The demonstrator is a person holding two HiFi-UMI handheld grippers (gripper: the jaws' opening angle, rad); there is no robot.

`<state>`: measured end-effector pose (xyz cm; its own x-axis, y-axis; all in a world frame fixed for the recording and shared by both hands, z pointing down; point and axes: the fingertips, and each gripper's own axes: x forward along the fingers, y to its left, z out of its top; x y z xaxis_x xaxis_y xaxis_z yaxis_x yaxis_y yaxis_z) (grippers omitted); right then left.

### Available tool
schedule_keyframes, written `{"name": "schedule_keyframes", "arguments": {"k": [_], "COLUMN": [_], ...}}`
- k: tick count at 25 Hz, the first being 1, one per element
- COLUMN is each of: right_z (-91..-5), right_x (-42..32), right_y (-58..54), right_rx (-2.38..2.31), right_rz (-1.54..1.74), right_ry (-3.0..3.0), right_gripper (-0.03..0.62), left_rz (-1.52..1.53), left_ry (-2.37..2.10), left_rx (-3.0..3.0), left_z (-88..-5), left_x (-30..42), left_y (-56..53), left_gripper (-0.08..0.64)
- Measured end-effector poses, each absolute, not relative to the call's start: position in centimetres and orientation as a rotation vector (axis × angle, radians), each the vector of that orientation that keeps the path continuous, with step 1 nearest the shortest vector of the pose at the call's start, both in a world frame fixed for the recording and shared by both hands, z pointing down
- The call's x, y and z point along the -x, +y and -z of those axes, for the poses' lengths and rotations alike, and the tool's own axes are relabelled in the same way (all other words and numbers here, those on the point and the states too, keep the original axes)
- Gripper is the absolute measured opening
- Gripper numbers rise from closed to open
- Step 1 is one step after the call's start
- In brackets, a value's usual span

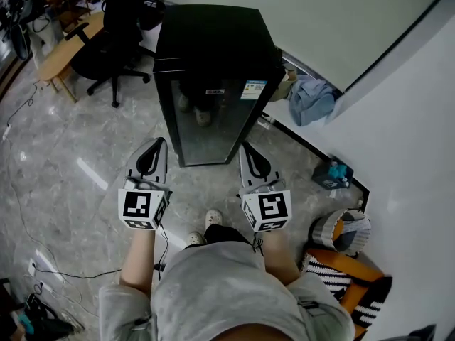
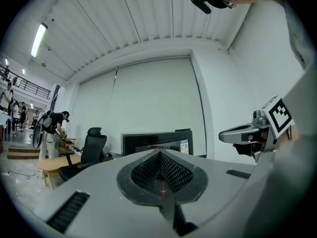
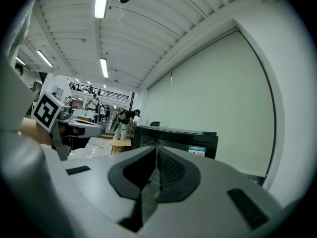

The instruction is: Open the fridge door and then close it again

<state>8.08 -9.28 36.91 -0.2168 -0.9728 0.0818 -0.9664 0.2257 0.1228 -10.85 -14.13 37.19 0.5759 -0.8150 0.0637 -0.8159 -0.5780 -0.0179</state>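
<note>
Head view: a closed black fridge, with two empty grippers held level in front of it.

I look steeply down onto a grey marble floor (image 1: 64,169), where the fridge (image 1: 213,41) stands against a pale wall. Its dark glass door (image 1: 210,123) is shut flush and faces me, with a small label (image 1: 252,89) near its upper right corner. A black office chair (image 1: 114,41) and a wooden desk (image 1: 67,52) sit to the fridge's left, and a crumpled blue cloth (image 1: 311,98) lies to its right. The left gripper (image 1: 159,145) and right gripper (image 1: 244,148) are side by side, both aimed at the door and not touching it. In the left gripper view I see its fingers (image 2: 143,172) pressed together with nothing between them. The right gripper view shows its fingers (image 3: 171,170) also closed and empty.
</note>
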Motion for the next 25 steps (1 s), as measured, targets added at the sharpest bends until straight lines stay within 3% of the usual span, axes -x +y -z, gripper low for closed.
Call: {"name": "schedule_keyframes", "arguments": {"k": [25], "right_z": [-34.1], "right_x": [-6.0], "right_y": [-4.6], "right_rx": [-1.941], "right_rz": [0.149], "right_ry": [-2.352], "right_gripper": [0.025], "left_rz": [0.064], "left_ry": [-1.331], "left_rx": [-2.916], "left_z": [-34.4], "left_x": [11.2], "left_y": [-9.5], "left_gripper": [0.015]}}
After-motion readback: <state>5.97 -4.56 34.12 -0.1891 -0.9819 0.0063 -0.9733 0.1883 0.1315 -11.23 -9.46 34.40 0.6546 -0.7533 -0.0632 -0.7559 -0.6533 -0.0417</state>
